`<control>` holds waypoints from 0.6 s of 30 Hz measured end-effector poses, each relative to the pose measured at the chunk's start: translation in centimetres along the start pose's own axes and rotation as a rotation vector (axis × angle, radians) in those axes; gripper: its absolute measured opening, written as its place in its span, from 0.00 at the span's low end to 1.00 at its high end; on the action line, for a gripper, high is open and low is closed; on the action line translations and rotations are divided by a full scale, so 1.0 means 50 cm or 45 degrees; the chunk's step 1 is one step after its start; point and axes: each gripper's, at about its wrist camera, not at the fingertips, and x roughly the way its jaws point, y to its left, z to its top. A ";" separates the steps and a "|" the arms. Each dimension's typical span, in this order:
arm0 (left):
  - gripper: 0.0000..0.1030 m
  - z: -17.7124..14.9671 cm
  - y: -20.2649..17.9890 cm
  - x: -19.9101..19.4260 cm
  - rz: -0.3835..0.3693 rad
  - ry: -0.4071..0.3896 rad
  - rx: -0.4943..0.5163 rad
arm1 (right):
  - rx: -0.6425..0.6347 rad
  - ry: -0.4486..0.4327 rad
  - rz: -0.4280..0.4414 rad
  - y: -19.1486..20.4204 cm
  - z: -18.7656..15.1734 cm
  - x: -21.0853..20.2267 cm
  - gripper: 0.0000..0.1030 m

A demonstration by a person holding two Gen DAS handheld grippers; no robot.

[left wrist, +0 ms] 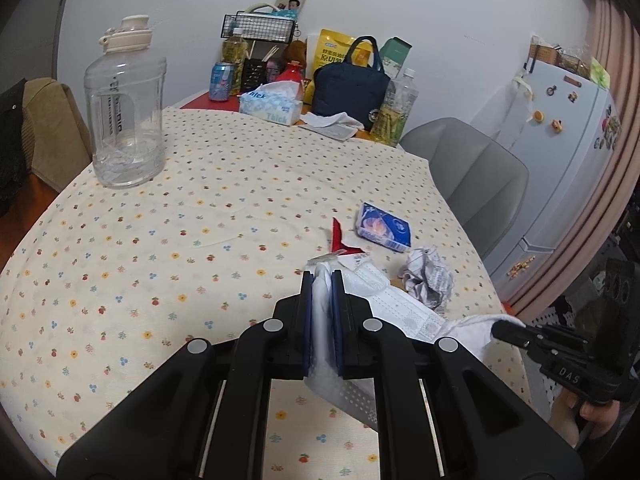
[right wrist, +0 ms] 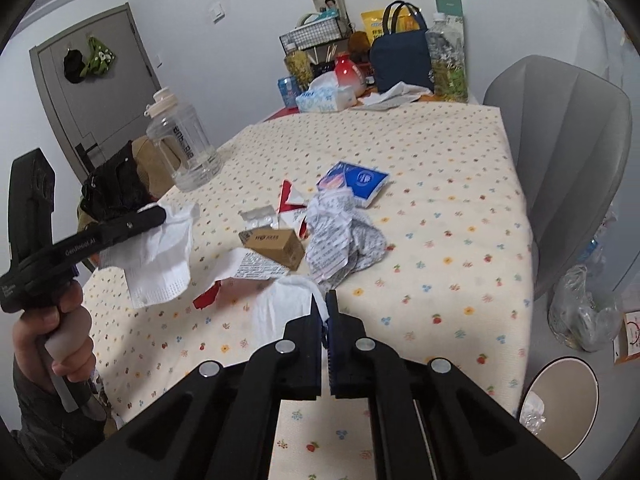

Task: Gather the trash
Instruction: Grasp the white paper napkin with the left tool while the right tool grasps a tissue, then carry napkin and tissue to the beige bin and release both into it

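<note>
The left hand-held gripper [left wrist: 322, 280] clenches a white face mask [right wrist: 160, 264] above the tabletop [left wrist: 200, 208]; the right hand-held gripper [right wrist: 323, 300] pinches a white tissue [right wrist: 288, 300] beside crumpled paper [right wrist: 340, 232].

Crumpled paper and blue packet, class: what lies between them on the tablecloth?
Nothing: in the left wrist view the crumpled paper and blue packet are separated only by bare tablecloth. In the right wrist view they look almost touching.

crumpled paper [right wrist: 344, 236] right of box [right wrist: 276, 246]
</note>
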 end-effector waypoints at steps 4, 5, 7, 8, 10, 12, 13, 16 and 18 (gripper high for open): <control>0.09 0.005 -0.016 -0.005 -0.004 -0.009 0.017 | 0.006 -0.063 0.008 -0.004 0.022 -0.034 0.03; 0.09 0.006 -0.019 -0.006 -0.005 -0.011 0.020 | 0.001 -0.078 0.007 -0.004 0.026 -0.042 0.03; 0.09 0.010 -0.027 -0.008 -0.009 -0.014 0.024 | -0.007 -0.111 0.002 -0.005 0.035 -0.060 0.03; 0.09 0.011 -0.031 -0.008 -0.010 -0.016 0.026 | -0.005 -0.122 -0.001 -0.008 0.038 -0.067 0.03; 0.09 0.014 -0.042 -0.007 -0.015 -0.018 0.039 | 0.005 -0.139 -0.009 -0.016 0.040 -0.080 0.03; 0.09 0.017 -0.053 -0.005 -0.019 -0.016 0.050 | 0.016 -0.149 -0.018 -0.026 0.039 -0.089 0.03; 0.09 0.019 -0.062 -0.002 -0.022 -0.015 0.056 | 0.026 -0.156 -0.028 -0.035 0.037 -0.097 0.03; 0.09 0.023 -0.088 0.006 -0.035 -0.010 0.078 | 0.051 -0.170 -0.046 -0.060 0.030 -0.115 0.03; 0.09 0.024 -0.110 0.013 -0.047 -0.006 0.098 | 0.068 -0.183 -0.061 -0.077 0.025 -0.129 0.03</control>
